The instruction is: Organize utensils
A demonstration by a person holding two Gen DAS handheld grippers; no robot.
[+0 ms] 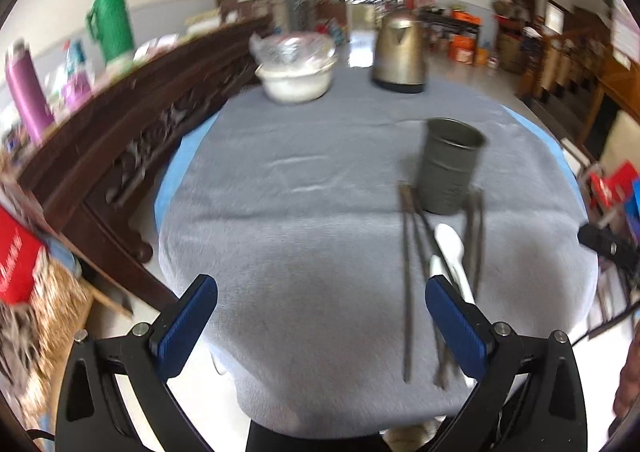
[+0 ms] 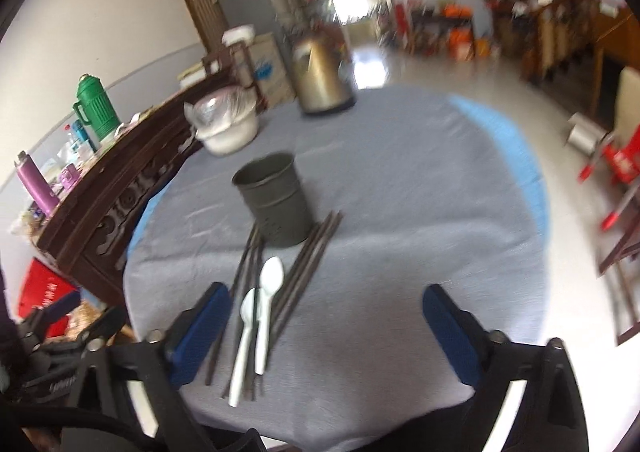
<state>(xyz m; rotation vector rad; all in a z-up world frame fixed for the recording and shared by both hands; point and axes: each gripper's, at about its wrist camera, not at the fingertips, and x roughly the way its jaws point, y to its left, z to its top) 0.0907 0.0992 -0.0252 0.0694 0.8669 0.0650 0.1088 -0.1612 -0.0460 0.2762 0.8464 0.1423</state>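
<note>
- Grey cloth over a round table (image 2: pixel 400 191), cluttered room behind, and the utensils sit at the near edge.
- Two white spoons (image 2: pixel 260 316) lie side by side, bowls toward the holder, handles toward the grippers.
- Dark chopsticks (image 2: pixel 308 268) flank them in two bundles, long axes running the same way, fanning out from the holder's base.
- Dark metal utensil holder (image 2: pixel 276 199) stands upright just beyond, empty as far as I can see.
- Right gripper (image 2: pixel 324 332) hangs over the near edge, jaws wide, nothing between the pads; the spoons lie just inside its left finger.
- Left gripper (image 1: pixel 320 328) also wide and empty; in its view the utensils lie off by its right finger, partly hidden.
- My read: the right hand is better placed, needing a small shift left to straddle a spoon handle.
- Kettle (image 2: pixel 320 79) and covered white bowl (image 2: pixel 228 127) sit well apart at the far side.
</note>
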